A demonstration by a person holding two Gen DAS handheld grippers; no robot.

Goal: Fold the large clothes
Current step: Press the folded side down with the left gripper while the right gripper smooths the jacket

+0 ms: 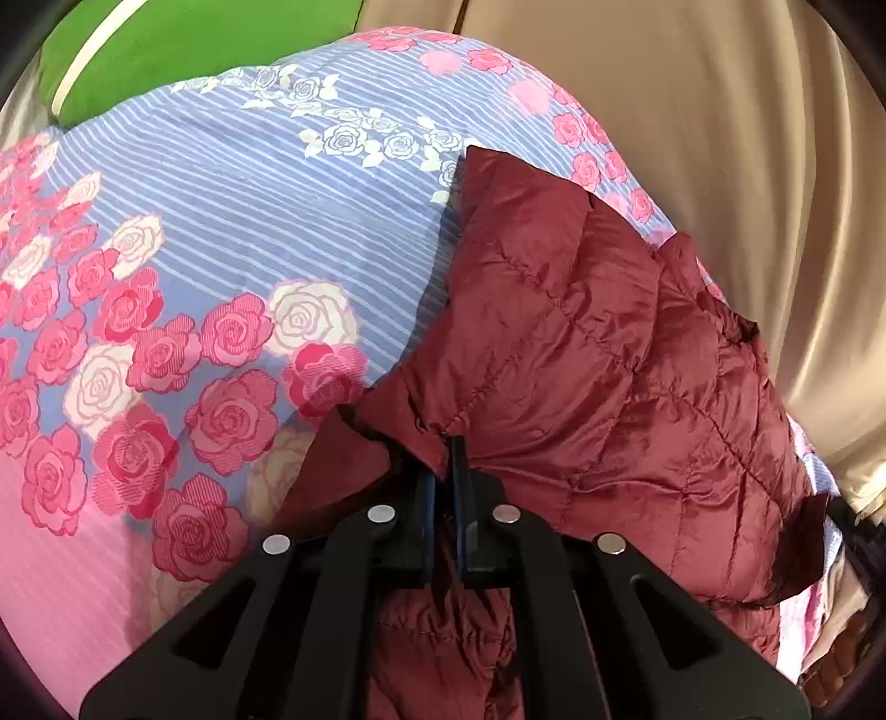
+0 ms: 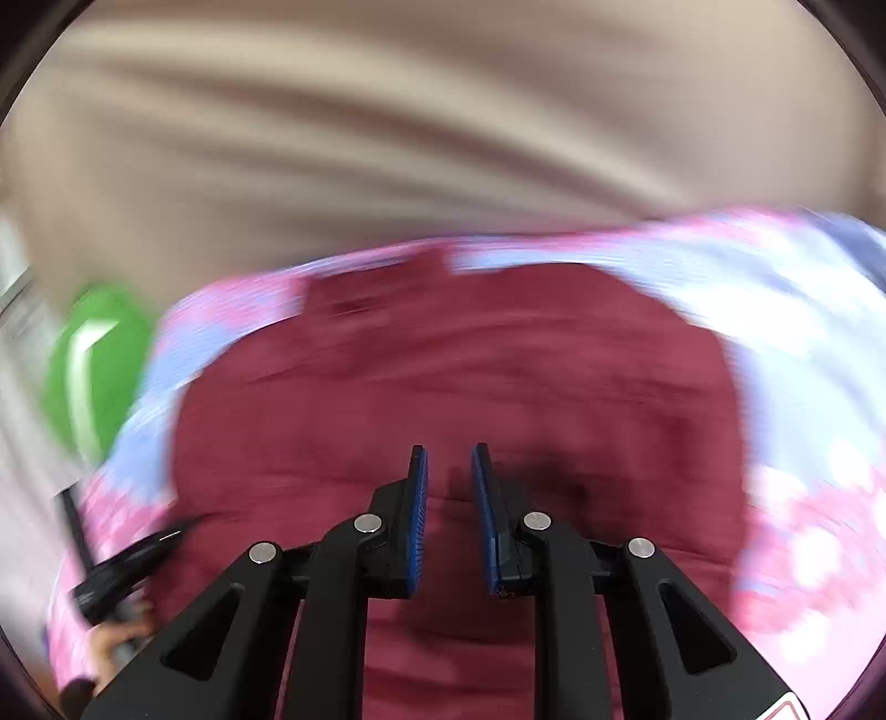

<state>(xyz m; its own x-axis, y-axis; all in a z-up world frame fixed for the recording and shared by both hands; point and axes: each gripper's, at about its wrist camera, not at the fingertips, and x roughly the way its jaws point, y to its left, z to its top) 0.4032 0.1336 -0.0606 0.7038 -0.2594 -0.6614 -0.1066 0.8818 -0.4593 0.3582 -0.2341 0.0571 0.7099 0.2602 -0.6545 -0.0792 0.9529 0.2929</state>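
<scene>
A dark red quilted puffer jacket (image 1: pixel 598 343) lies on a bed with a blue-striped, pink-rose cover (image 1: pixel 221 221). My left gripper (image 1: pixel 446 443) is shut on a fold of the jacket's edge, and the fabric bunches around its fingers. In the right wrist view, which is motion-blurred, the jacket (image 2: pixel 443 376) fills the middle. My right gripper (image 2: pixel 448 451) is open and empty just above the jacket. The other hand-held gripper (image 2: pixel 122 570) shows at the lower left of that view.
Beige curtains (image 1: pixel 720 166) hang beyond the bed's far edge. A green cushion with a white stripe (image 1: pixel 166 50) sits at the bed's corner and also shows in the right wrist view (image 2: pixel 94 360).
</scene>
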